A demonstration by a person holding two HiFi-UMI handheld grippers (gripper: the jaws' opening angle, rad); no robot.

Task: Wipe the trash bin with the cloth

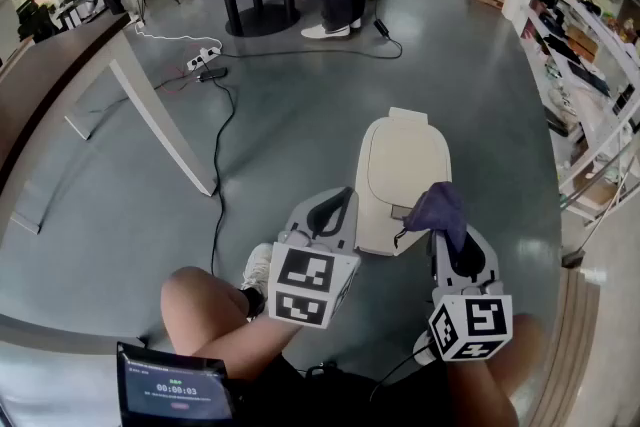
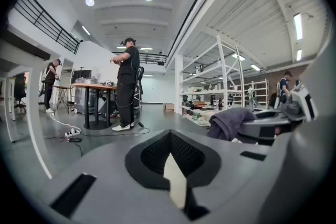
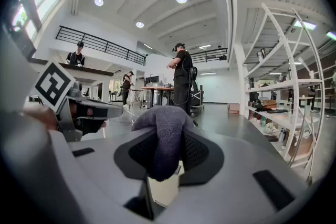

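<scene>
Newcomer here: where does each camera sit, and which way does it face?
Head view: on the person's head, facing steeply down at the trash bin; the left gripper, the right gripper and a bare knee show.
Left gripper view: on the left gripper, facing level and forward over its own shut jaws; the cloth shows at right.
Right gripper view: on the right gripper, facing likewise; its jaws clamp the cloth.
Shared: both gripper views show the standing person by the table.

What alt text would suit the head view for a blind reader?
A person's right hand-held gripper clamps a purple cloth at the near edge of a cream trash bin on a grey floor; the left hand-held gripper, shut and empty, hovers alongside.
</scene>
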